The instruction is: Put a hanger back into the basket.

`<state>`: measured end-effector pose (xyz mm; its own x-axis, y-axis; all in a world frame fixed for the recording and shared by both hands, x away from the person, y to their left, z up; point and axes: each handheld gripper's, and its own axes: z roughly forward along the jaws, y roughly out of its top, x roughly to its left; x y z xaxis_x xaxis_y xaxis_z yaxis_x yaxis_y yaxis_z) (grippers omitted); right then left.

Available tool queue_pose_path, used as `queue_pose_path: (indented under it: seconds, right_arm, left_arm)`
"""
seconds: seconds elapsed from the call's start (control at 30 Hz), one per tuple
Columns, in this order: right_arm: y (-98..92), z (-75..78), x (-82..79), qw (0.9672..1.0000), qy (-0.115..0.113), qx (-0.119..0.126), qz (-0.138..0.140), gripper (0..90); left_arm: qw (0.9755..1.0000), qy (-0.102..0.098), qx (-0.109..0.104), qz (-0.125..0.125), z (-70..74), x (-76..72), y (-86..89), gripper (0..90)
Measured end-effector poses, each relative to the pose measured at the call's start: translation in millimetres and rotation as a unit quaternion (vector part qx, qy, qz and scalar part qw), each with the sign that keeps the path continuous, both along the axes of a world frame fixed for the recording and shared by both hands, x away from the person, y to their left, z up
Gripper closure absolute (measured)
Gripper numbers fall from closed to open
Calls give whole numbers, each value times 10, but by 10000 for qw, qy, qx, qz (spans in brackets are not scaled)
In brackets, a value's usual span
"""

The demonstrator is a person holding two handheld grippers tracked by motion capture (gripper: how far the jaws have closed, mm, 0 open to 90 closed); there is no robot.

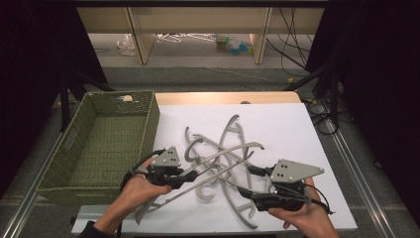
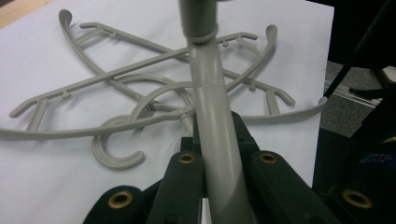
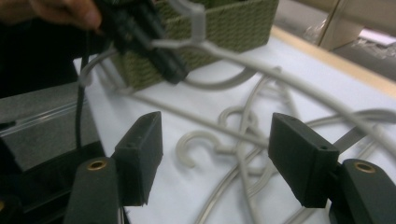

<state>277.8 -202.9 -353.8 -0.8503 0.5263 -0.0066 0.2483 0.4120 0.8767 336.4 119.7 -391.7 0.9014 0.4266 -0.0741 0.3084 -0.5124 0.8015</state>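
Grey hanger (image 1: 198,171) — long axis slanting up-right — clamped.

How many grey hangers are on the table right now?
About 4, though the tangle may hide more: one hanger clamped in the left hand-held gripper, roughly three in the pile of hangers on the white sheet.

No lettering, label or number can be read anywhere here (hangers, basket and paper are all plain).

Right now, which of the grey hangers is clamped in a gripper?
The hanger in the left gripper, lifted across the pile; the other hangers lie loose on the table.
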Motion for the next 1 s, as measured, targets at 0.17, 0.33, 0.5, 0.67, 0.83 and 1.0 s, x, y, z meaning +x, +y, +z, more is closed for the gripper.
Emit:
queue_pose_path:
  seconds: [0.17, 0.33, 0.5, 0.67, 0.83, 1.0]
  right_arm:
    - [-4, -235, -49, 9992, 368, -145, 31, 360]
    - [-20, -386, -66, 9979, 591, -237, 71, 359]
    - [-33, -436, -87, 9975, 674, -171, 158, 364]
    - [-18, -488, -111, 9971, 720, -171, 170, 355]
    - [16, -553, -110, 9965, 779, -210, 203, 344]
    - [19, -575, -104, 9959, 839, -239, 244, 343]
  left_arm:
    - [9992, 407, -2, 58, 33, 63, 17, 865]
    - [9986, 506, 172, 0, 107, 97, 9, 866]
    - [9987, 406, 289, -108, 321, 41, -18, 867]
    - [9991, 354, 226, -103, 566, 4, 19, 866]
    - [9994, 259, 227, 38, 787, 17, 177, 866]
    - [9988, 150, 140, 449, 967, 92, 494, 866]
